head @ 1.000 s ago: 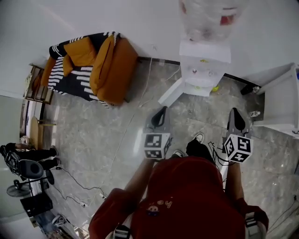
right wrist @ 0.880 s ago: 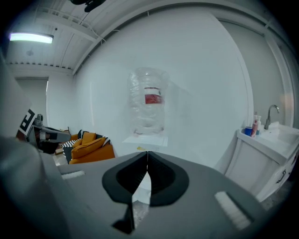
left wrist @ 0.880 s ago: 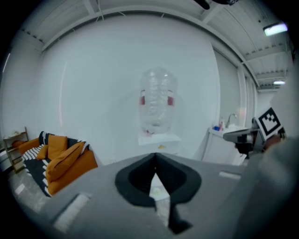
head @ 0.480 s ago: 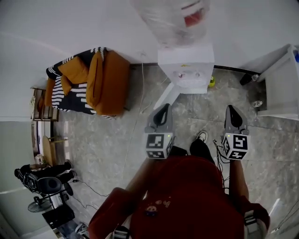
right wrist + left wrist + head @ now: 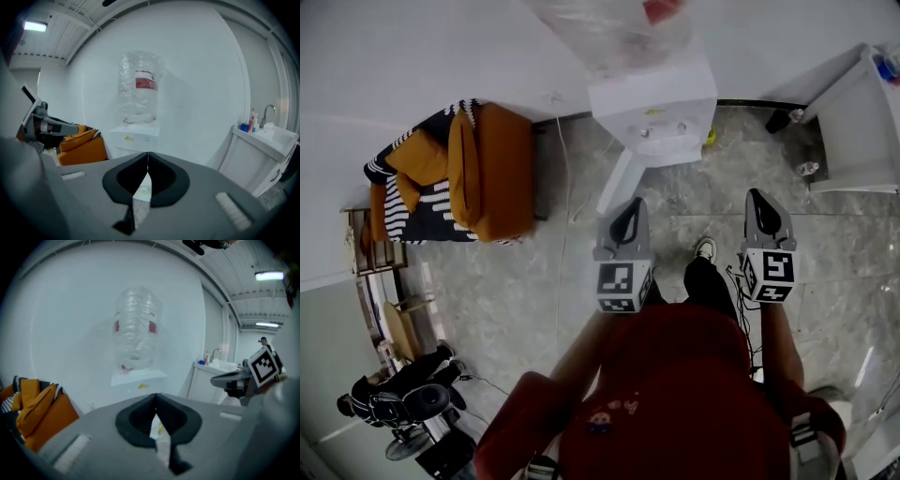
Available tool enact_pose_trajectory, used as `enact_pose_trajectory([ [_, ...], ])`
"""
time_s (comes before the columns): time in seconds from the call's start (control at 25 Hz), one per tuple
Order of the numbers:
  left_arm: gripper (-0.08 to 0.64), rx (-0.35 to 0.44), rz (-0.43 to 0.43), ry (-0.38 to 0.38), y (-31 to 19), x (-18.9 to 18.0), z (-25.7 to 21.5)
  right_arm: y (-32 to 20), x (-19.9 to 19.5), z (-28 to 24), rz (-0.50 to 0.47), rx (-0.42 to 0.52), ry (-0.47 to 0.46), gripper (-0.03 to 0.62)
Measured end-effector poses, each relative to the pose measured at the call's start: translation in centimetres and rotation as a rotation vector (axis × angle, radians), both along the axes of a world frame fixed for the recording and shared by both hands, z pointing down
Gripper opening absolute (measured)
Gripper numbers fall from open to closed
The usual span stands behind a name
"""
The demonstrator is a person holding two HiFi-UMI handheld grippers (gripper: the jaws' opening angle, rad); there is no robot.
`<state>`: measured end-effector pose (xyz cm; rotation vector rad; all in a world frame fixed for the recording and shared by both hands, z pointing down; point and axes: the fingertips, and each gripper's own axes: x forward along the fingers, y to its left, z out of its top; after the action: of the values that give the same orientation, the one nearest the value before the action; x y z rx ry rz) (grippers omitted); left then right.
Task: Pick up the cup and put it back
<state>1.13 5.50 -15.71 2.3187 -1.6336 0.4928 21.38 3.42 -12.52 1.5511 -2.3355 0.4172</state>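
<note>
The left tool (image 5: 630, 204) and right tool (image 5: 758, 195) are closed and empty; no cup shows yet, though it is presumably light and best gripped at its wall.

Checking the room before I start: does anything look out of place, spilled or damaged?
Nothing looks spilled. The clear bottle on the water dispenser looks crumpled, and a white panel at its foot juts out at an angle, perhaps an open door. A small yellow-green thing sits on the floor beside it, too small to identify.
</note>
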Motion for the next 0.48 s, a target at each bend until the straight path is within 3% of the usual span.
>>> enact_pose_trajectory([
  [0.16,0.0,-0.005,0.045,-0.009,0.2,-2.8,1.4,0.0,-3.1,1.3,0.056,-0.02,0.006,0.002],
  [0.48,0.0,-0.011,0.067,-0.024,-1.0,-9.2,5.3,1.5,-9.8,4.8,0.062,-0.072,0.009,0.002],
])
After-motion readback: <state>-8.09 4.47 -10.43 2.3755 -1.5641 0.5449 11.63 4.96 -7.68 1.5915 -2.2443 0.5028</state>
